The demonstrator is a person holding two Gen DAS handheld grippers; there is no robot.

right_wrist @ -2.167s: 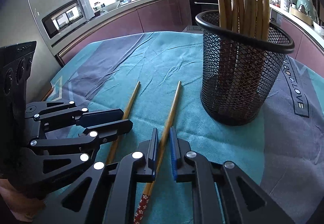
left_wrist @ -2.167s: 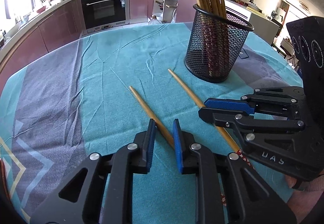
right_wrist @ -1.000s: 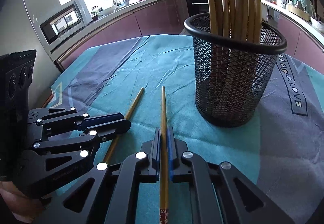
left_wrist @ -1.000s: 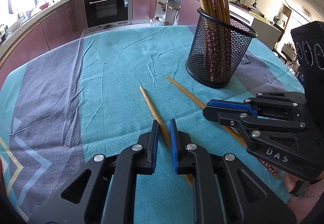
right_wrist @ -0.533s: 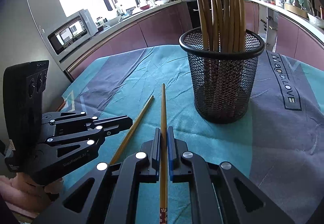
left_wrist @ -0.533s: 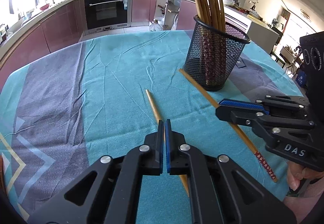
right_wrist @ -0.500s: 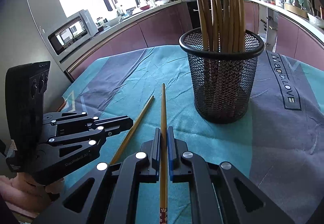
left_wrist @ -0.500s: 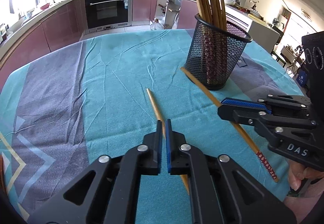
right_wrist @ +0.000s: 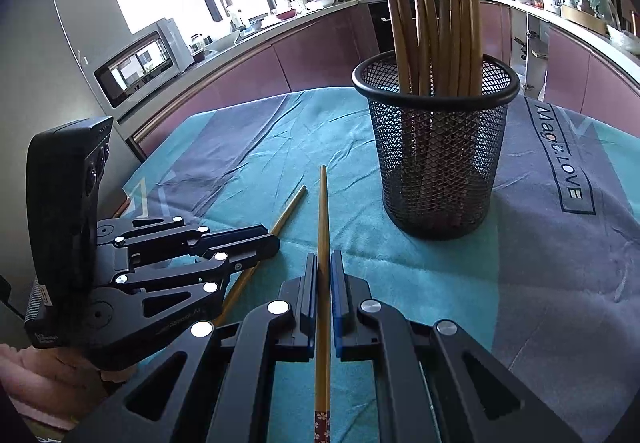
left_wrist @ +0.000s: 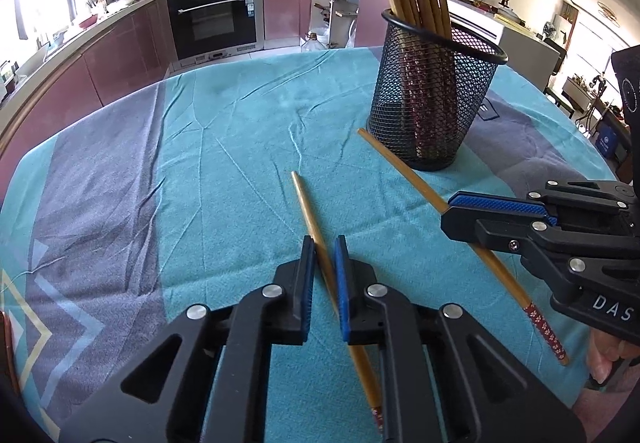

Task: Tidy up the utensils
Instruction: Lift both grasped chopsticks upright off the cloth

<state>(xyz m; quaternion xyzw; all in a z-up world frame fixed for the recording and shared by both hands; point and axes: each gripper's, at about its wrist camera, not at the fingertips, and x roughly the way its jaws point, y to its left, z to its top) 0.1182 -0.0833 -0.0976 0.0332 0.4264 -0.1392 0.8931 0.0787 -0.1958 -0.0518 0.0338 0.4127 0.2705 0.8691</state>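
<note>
A black mesh holder point(left_wrist: 432, 99) point(right_wrist: 438, 155) with several wooden chopsticks stands on the teal tablecloth. My right gripper point(right_wrist: 324, 265) is shut on one chopstick point(right_wrist: 322, 211) and holds it lifted, tip toward the holder; it also shows in the left wrist view point(left_wrist: 404, 171). My left gripper point(left_wrist: 322, 249) has its jaws slightly apart around a second chopstick point(left_wrist: 308, 211) that lies on the cloth, also visible in the right wrist view point(right_wrist: 288, 209).
The round table's cloth point(left_wrist: 224, 147) has grey bands and wrinkles. Kitchen counters, an oven point(left_wrist: 214, 19) and a microwave point(right_wrist: 140, 63) lie beyond the table edge.
My left jaws, nearly shut on the lying chopstick half a second ago, now stand a little apart. My right gripper holds its chopstick slightly higher and farther back from the holder.
</note>
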